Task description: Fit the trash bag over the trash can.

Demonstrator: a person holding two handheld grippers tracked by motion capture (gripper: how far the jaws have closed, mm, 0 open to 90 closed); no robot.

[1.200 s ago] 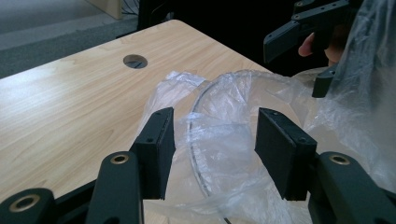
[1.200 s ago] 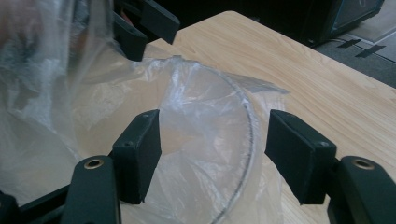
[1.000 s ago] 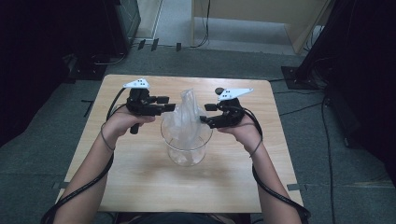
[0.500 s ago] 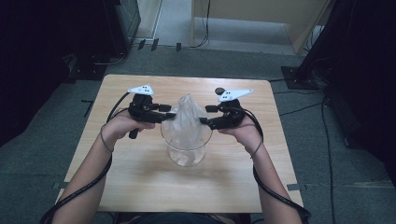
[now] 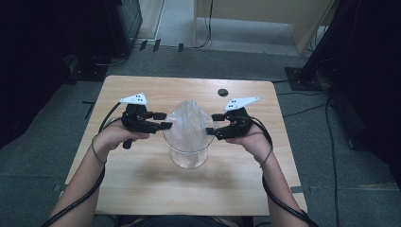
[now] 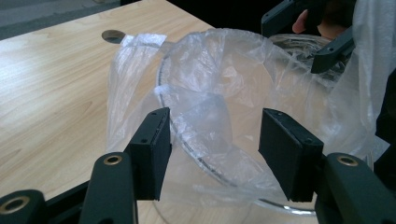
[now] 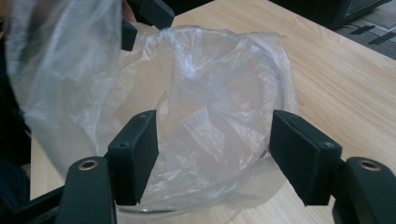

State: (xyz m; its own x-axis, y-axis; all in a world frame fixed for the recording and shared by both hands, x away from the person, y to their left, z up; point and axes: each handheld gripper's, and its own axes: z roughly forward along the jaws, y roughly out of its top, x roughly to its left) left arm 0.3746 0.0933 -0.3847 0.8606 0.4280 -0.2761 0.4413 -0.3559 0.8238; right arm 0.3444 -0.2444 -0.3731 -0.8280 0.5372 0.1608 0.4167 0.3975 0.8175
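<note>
A clear glass container (image 5: 188, 157) stands mid-table with a crumpled clear plastic bag (image 5: 187, 120) set in its mouth. My left gripper (image 5: 164, 121) is at the bag's left side and my right gripper (image 5: 211, 125) at its right. In the left gripper view the left gripper (image 6: 212, 140) has just been opening. The bag (image 6: 219, 74) and the container's rim (image 6: 186, 140) lie between its pads, which do not press on them. In the right gripper view the right gripper (image 7: 212, 149) is open around the bag (image 7: 201, 93) in the same way.
The wooden table (image 5: 142, 189) has a round cable hole (image 5: 222, 92) behind the container. Dark equipment flanks the table on both sides, and a wooden cabinet (image 5: 255, 14) stands on the floor behind it. The person's forearms and the cables come in from the near edge.
My left gripper has come down and nearer to the container's rim, its jaws a little wider. The bag's top now sits lower and broader. The right gripper has hardly moved.
</note>
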